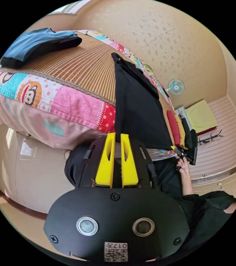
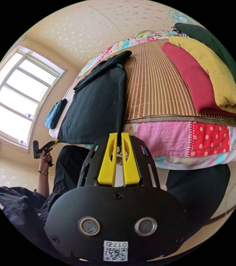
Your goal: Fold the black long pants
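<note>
Two tongs grip the black pants' near corners: our left gripper (image 1: pixel 117 135) and right gripper (image 2: pixel 117 135), jaws nearly together, each pinching the hem at the bed's edge. We lose the pinched cloth behind the jaws. The black long pants (image 1: pixel 140 110) lie across the bamboo mat (image 1: pixel 79 69), beside stacked folded clothes (image 2: pixel 206 74).

bed (image 1: pixel 76 108) | woven mat (image 1: pixel 79 66) | black pants (image 1: pixel 137 110) | blue folded clothes (image 1: pixel 37 44)

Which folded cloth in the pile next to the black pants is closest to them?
The red one. It lies on the side of the pile facing the black pants; the yellow one and the dark green one lie beyond it.
</note>
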The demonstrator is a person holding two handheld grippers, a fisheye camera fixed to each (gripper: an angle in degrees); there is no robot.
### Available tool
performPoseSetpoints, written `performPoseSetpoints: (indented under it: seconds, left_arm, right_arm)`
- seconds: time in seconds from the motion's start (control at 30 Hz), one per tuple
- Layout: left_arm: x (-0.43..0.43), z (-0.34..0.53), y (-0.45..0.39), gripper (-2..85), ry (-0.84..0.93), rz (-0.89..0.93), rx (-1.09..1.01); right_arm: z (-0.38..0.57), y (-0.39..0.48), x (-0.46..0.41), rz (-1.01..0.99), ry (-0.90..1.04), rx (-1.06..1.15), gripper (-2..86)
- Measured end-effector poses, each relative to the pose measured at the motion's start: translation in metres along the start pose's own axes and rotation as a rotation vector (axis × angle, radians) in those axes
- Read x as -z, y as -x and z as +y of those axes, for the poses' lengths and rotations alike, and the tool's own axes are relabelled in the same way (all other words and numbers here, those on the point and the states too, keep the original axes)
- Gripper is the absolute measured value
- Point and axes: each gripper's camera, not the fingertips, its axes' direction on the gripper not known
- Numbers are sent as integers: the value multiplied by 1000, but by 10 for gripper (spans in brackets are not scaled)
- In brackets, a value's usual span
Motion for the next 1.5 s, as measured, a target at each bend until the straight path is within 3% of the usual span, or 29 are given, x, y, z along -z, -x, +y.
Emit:
performPoseSetpoints:
  seconds: [0.2, 0.33, 0.67, 0.73, 0.9, 0.97, 1.3, 1.5]
  left_arm:
    - [63, 20, 16, 39, -161, 479, 60]
    - [90, 28, -2, 39, -198, 634, -13]
    - [154, 57, -42, 39, -476, 1178, -213]
    - [158, 59, -46, 39, -506, 1171, -231]
    - [133, 54, -39, 38, -488, 757, -45]
    - [117, 49, -33, 37, -488, 699, 10]
    - [40, -55, -34, 37, -600, 579, 143]
    - [-22, -127, -25, 36, -616, 445, 235]
  right_arm:
    - [12, -34, 94, -396, -203, -86, 29]
    - [25, -57, 160, -553, -327, -158, 28]
    - [62, -13, 311, -783, -657, 152, 27]
    - [65, -8, 318, -781, -707, 166, 26]
    - [48, -25, 285, -516, -669, -32, 27]
    - [34, -31, 255, -375, -619, -112, 27]
    - [-82, -13, 178, -170, -664, -218, 26]
    - [-178, 0, 96, 53, -646, -211, 27]
